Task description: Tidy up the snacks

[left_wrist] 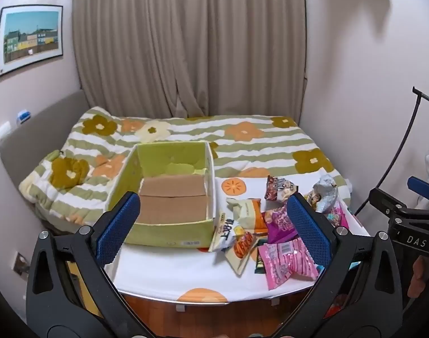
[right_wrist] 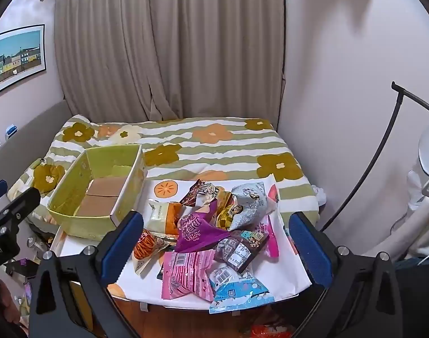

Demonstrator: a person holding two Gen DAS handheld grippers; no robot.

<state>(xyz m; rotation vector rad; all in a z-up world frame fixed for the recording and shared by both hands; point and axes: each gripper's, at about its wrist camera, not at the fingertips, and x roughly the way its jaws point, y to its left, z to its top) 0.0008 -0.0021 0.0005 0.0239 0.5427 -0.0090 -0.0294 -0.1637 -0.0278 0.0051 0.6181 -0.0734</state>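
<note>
A: Where are the snacks sitting?

B: They are lying in a loose pile [right_wrist: 214, 233] on the white cloth of the table [right_wrist: 146, 278], just right of the green box [left_wrist: 169, 197]. A purple bag [right_wrist: 199, 229] is lying on top near the middle, a pink bag [right_wrist: 186, 276] is sitting at the near edge, and a silver bag [right_wrist: 249, 204] is propping up at the back.

A: And the box?

B: It is standing open with only its brown cardboard floor showing inside, its far end reaching toward the flowered blanket [left_wrist: 242, 140].

A: What are the grippers doing?

B: The left gripper [left_wrist: 214, 225] is hovering with its blue pads spread wide, gripping nothing, facing the box's near right corner. The right gripper [right_wrist: 215, 249] is hovering likewise, spread wide around nothing, looking over the pile.
</note>
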